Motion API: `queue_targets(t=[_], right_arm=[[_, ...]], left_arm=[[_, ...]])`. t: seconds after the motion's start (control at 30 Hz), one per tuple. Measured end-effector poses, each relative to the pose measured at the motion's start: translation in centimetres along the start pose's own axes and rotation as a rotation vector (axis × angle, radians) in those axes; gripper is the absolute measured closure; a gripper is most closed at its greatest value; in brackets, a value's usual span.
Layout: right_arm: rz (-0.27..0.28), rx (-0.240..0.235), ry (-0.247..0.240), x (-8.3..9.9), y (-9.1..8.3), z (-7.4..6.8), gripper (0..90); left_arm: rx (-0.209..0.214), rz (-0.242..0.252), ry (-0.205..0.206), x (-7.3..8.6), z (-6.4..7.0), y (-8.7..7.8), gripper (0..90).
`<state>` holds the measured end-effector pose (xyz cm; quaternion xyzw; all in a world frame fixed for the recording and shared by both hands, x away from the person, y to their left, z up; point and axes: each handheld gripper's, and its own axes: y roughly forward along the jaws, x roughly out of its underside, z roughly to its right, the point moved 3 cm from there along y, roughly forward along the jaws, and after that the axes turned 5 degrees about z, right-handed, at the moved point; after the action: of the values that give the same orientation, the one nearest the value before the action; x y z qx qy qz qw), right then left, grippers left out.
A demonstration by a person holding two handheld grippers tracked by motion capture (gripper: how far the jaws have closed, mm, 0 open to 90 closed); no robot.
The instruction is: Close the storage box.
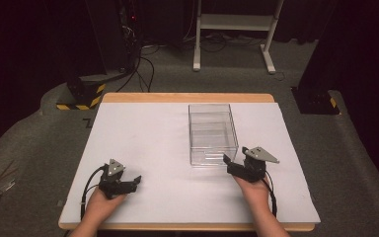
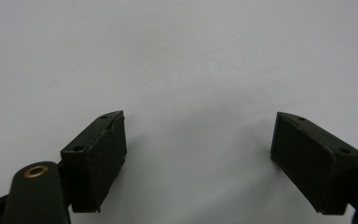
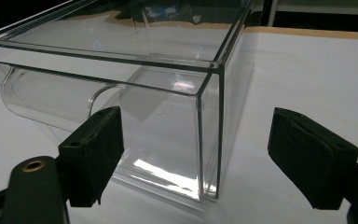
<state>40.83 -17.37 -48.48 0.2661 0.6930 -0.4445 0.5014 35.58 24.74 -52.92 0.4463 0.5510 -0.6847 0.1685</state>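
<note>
A clear plastic box (image 1: 212, 133) with a drawer front stands on the white table sheet (image 1: 153, 143), right of centre. In the right gripper view its near right corner (image 3: 209, 135) rises straight ahead between the jaws. My right gripper (image 1: 228, 163) hovers at the box's near right corner, open, with nothing held; its jaws straddle that corner (image 3: 196, 149). Low over the sheet at the near left, my left gripper (image 1: 137, 181) is open with bare sheet between its jaws (image 2: 198, 140).
The table's wooden edge (image 1: 187, 97) runs along the far side. Beyond it are a white metal stand (image 1: 234, 29), floor cables (image 1: 145, 69) and a yellow-black striped base (image 1: 81, 96). Dark posts stand at the far right (image 1: 321, 74).
</note>
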Motion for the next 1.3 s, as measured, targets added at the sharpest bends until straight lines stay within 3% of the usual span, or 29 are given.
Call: queue_targets(t=[1.3], right_arm=[[-0.002,0.039,0.017,-1.1,2.7,1.0,18.3]], left_arm=[[0.0,0.0,0.0,0.0,0.0,0.0,18.5]])
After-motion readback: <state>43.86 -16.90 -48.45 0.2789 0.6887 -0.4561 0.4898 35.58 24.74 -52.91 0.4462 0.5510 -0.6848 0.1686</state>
